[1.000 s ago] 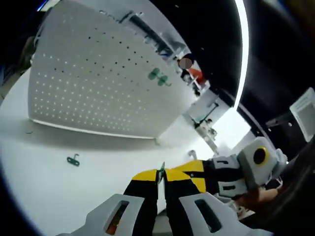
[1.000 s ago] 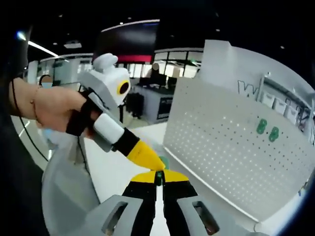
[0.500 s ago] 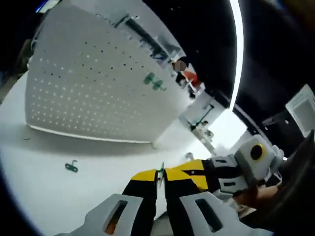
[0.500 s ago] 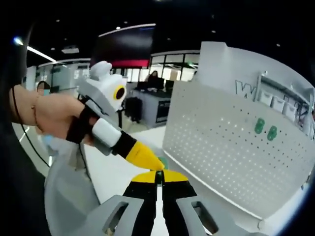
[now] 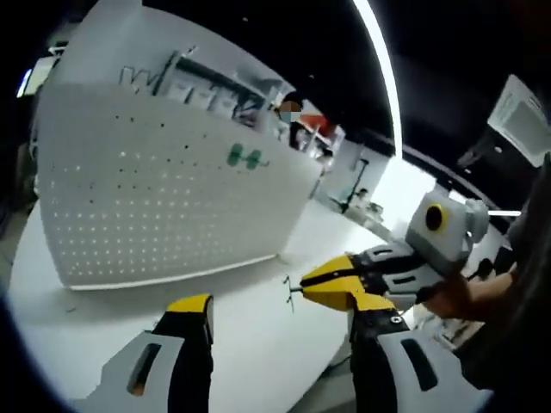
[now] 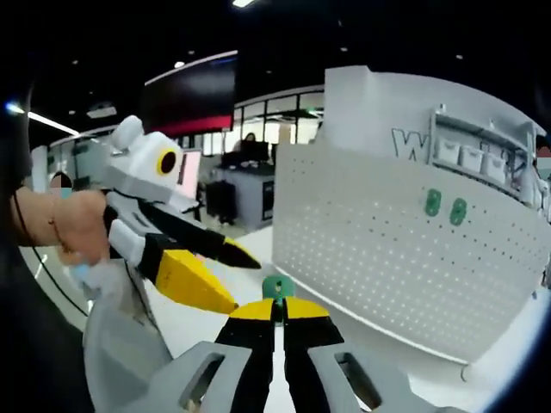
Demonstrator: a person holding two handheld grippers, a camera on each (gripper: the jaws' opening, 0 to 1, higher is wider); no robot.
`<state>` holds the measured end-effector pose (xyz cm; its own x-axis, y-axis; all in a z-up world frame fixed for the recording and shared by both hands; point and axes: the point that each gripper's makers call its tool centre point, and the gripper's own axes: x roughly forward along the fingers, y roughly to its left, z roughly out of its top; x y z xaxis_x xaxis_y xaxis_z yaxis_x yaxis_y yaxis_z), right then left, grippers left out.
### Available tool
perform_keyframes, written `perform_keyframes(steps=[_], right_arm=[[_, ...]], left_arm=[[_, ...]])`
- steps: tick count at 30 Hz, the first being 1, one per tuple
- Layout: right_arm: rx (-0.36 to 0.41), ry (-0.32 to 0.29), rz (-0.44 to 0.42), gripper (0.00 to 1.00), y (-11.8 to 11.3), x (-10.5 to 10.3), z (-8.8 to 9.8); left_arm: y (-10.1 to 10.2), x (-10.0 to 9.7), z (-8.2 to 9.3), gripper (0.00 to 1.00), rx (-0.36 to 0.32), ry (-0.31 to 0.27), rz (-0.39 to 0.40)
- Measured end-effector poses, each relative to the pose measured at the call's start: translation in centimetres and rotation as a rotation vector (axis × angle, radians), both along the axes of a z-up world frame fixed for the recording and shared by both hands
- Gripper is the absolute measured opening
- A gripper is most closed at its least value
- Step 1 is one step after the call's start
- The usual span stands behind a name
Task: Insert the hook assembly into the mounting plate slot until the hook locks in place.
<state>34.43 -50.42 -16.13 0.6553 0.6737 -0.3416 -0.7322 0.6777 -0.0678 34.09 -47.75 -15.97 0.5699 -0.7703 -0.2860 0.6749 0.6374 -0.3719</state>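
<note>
Pinching the small green hook assembly (image 6: 277, 286) between pressed-together jaws, the right gripper (image 6: 277, 311) holds it in the air in front of the white pegboard mounting plate (image 6: 405, 249), low and off the board's face. The left gripper (image 5: 280, 314) stands with its jaws spread wide and holding nothing, just beside the hook. Two green hooks (image 5: 244, 157) hang high on the pegboard.
</note>
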Motion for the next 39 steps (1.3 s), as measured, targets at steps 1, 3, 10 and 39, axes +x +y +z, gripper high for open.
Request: perform_keyframes(steps=[1,3,10,39], right_arm=[[0.0,0.001,-0.001,0.0,0.0,0.0,0.0],[0.003,0.004,-0.004,0.0,-0.1,0.0,0.1],[0.008,0.008,-0.002,0.0,0.1,0.0,0.1],[0.097,-0.018,-0.066,0.0,0.6,2.0,2.2]], left_arm=[[-0.1,-0.1,0.1,0.71,0.005,-0.007,-0.006],[-0.1,-0.1,0.2,0.75,0.008,-0.011,-0.01],[-0.4,-0.5,0.6,1.0,0.085,-0.056,-0.021],[-0.8,-2.2,0.9,1.0,0.141,-0.13,-0.045]])
